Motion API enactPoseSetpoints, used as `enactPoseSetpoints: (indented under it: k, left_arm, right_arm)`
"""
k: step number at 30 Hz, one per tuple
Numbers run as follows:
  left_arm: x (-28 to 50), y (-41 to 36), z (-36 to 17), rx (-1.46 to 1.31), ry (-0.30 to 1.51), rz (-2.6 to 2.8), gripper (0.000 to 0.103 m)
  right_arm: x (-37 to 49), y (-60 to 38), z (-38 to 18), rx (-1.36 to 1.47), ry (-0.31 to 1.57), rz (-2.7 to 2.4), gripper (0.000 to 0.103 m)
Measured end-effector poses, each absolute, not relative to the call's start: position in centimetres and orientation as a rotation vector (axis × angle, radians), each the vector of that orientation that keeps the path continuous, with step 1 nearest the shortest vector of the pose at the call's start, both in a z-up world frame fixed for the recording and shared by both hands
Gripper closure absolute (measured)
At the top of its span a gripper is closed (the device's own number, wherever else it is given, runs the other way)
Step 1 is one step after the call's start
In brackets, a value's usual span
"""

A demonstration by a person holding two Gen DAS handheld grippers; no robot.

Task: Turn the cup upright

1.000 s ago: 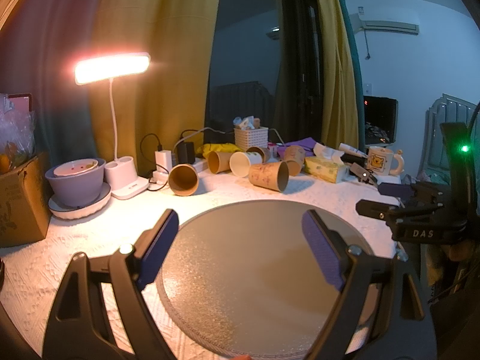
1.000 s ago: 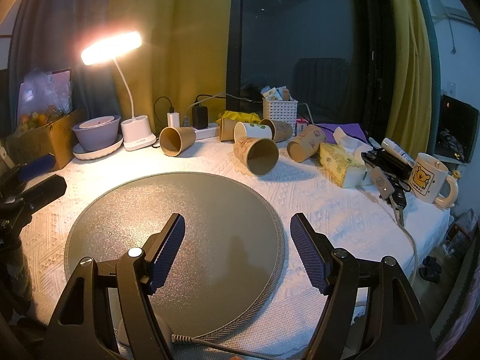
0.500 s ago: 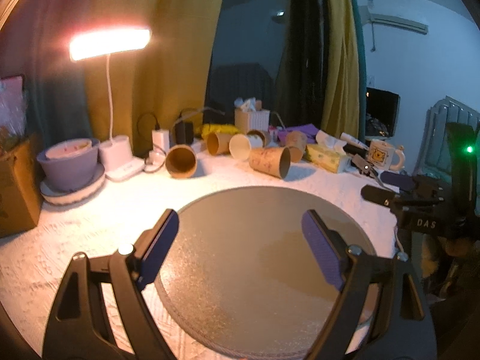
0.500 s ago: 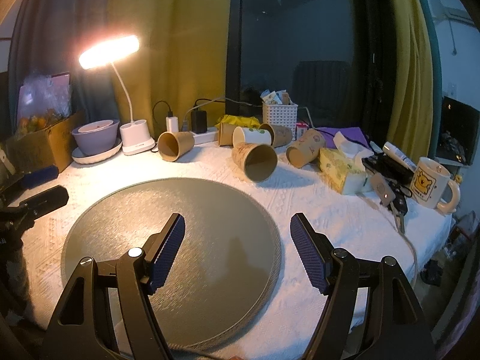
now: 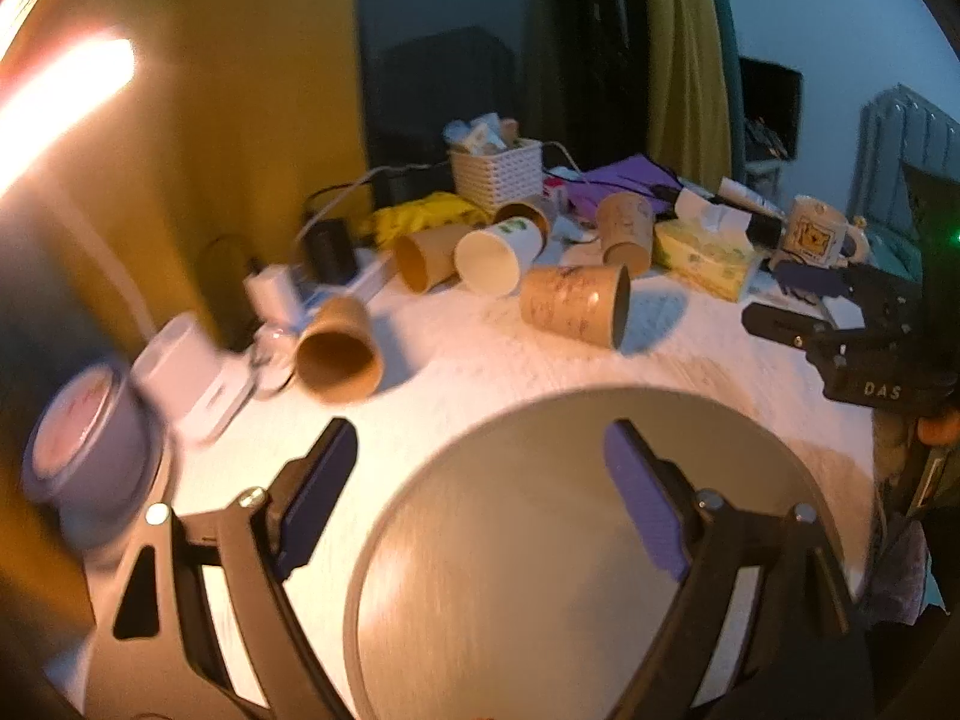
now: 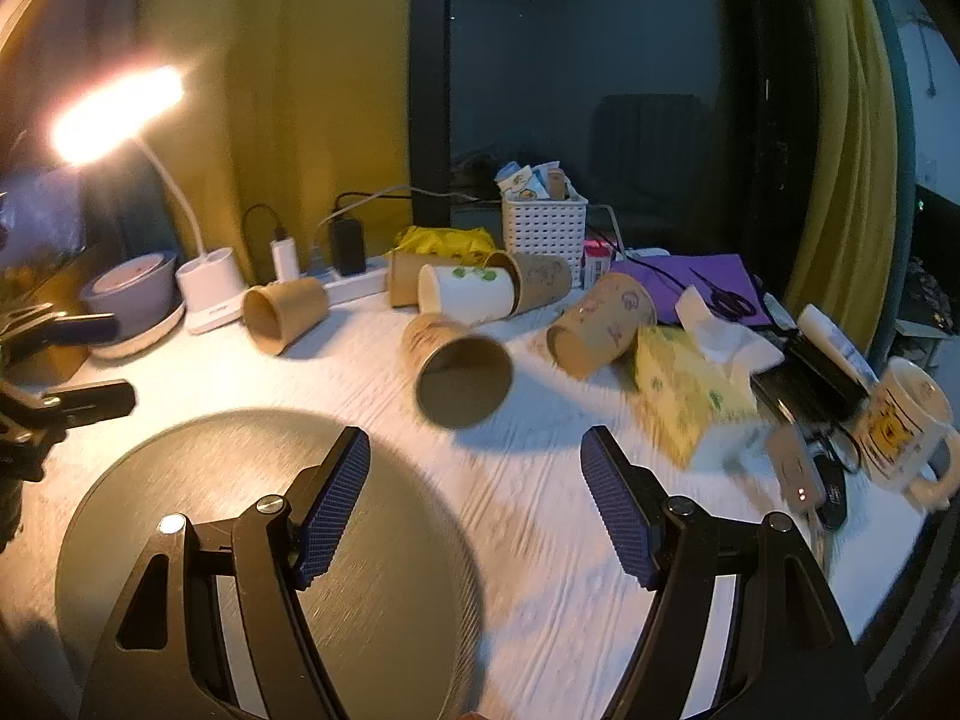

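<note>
Right gripper (image 6: 474, 501): jaws spread wide, nothing between the blue pads (image 6: 333, 507). Directly ahead of the gap, close, a brown paper cup (image 6: 459, 375) on its side on the white tablecloth (image 6: 540, 534), mouth turned toward the claw, apart from the fingertips. Left of that and further out, a second brown cup (image 6: 282, 312), also on its side. Beyond the near cup, a white cup (image 6: 471, 294) lying down, flanked by two more brown ones. Ahead and right, another printed cup (image 6: 600, 324) tipped over, just beside a yellow tissue box (image 6: 687, 396). Far right, a cartoon mug (image 6: 906, 432), upright. Under and left of the left finger, a round grey mat (image 6: 180, 504). Far left ahead, lit desk lamp (image 6: 117, 114) over a purple bowl (image 6: 132, 288). Behind the cups, a white basket (image 6: 543, 225).

Left gripper (image 5: 474, 477): jaws likewise wide apart, empty. Picture blurred, especially at left. Grey mat (image 5: 570, 540) beneath and between the fingers, reaching to the right one. Ahead and slightly right, the printed brown cup (image 5: 573, 303) on its side, mouth facing right. Ahead left, the plain brown cup (image 5: 339, 348), mouth toward the claw. White cup (image 5: 498, 252) further out between them. Right gripper (image 5: 840, 324) seen at far right, hovering above the tablecloth edge.
</note>
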State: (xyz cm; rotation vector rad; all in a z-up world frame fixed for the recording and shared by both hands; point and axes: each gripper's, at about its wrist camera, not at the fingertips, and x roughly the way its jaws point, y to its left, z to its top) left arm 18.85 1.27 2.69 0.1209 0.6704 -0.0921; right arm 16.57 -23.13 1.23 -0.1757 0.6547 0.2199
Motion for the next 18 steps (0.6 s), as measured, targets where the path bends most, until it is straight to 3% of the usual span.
enactPoseSetpoints:
  k: [18]
  left_arm:
    - [38.6,-1.9,1.4,0.250,0.782,-0.214,0.018]
  right_arm:
    - [29.4,-28.2,0.5,-0.058,0.750,0.163,0.027]
